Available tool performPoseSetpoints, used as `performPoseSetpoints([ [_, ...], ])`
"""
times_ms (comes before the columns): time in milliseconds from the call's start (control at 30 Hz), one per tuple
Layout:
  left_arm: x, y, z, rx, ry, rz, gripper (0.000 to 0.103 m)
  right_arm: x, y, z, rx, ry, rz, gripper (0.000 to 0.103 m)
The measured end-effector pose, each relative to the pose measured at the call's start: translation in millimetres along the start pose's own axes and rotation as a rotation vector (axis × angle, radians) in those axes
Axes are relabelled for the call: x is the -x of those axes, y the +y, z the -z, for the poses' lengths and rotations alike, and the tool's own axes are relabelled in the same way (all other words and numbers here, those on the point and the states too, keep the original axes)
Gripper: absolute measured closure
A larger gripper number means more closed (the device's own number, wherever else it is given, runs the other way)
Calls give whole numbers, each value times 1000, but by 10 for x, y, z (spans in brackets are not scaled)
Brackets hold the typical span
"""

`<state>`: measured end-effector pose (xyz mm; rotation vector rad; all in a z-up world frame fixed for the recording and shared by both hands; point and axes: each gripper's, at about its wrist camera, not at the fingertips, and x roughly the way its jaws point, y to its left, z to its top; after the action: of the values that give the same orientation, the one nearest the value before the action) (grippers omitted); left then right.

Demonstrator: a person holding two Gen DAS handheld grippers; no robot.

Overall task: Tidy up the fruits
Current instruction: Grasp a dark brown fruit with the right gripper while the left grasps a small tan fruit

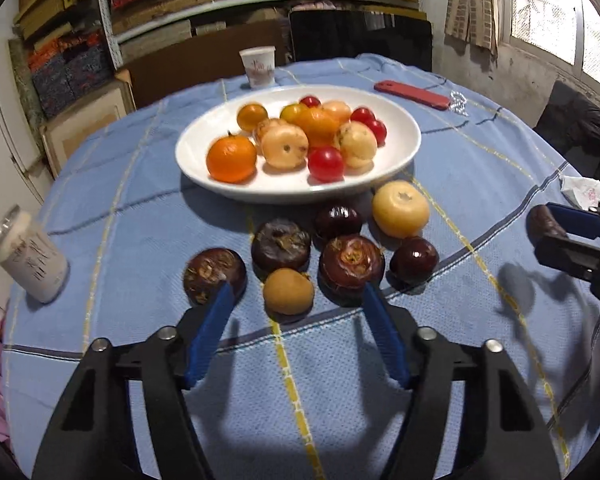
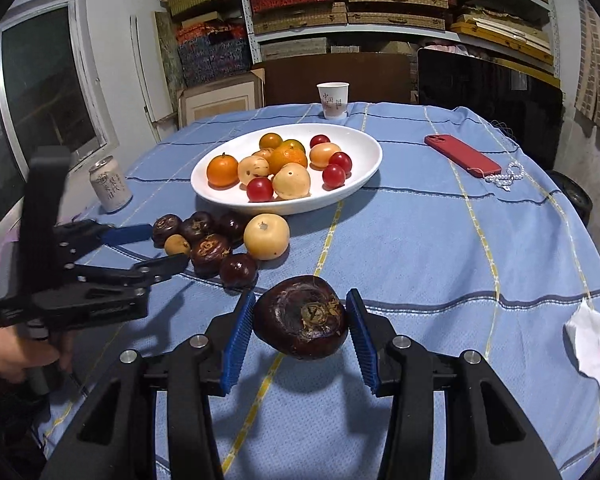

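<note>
Chestnut point(image 2: 301, 317) between right gripper point(image 2: 301, 334) jaws

Dim indoor light from overhead casts soft shadows on the tablecloth point(image 1: 460, 168); fisheye edges curve and darken, slight motion blur.

In the left wrist view, the right hand-held gripper point(image 1: 556, 232) is cut off by the right edge, and the dark fruit point(image 1: 542, 222) in it shows only as a blurred end; the rest sits behind the blue pads. A crumpled tissue point(image 1: 584, 192) is partly hidden behind that gripper. The near blue finger point(image 1: 216, 320) covers part of a dark fruit on the desk point(image 1: 140, 208). The printing on the can point(image 1: 30, 256) and on the paper cup point(image 1: 258, 66) is too blurred to read. In the right wrist view, the person's hand point(image 2: 4, 344) is cut by the left edge, and fruits at the back of the white bowl point(image 2: 364, 148) are partly hidden behind nearer ones.
</note>
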<state>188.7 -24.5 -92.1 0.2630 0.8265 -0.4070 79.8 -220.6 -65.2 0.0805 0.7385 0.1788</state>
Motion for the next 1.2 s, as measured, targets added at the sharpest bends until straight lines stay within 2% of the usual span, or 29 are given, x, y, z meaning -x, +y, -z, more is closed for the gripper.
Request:
performPoseSetpoints([
  [100, -100, 35, 21, 12, 29, 20, 46, 12, -23, 16, -11, -1, -13, 56],
  [200, -83, 7, 11, -9, 12, 22, 57, 29, -30, 14, -12, -11, -21, 56],
  [367, -84, 2, 17, -26, 11, 26, 65, 50, -39, 10, -12, -19, -32, 56],
  [700, -4, 153, 18, 35, 6, -2, 65, 94, -48, 14, -12, -28, -36, 56],
  [967, -103, 129, 3, 15, 15, -18, 66, 91, -34, 25, -8, -26, -43, 56],
  [1067, -130, 195, -4, 39, 17, 11, 75, 96, -33, 25, -9, -27, -43, 56],
  [1200, -84, 175, 11, 30, 1, 23, 75, 110, -21, 33, -5, -30, -43, 56],
])
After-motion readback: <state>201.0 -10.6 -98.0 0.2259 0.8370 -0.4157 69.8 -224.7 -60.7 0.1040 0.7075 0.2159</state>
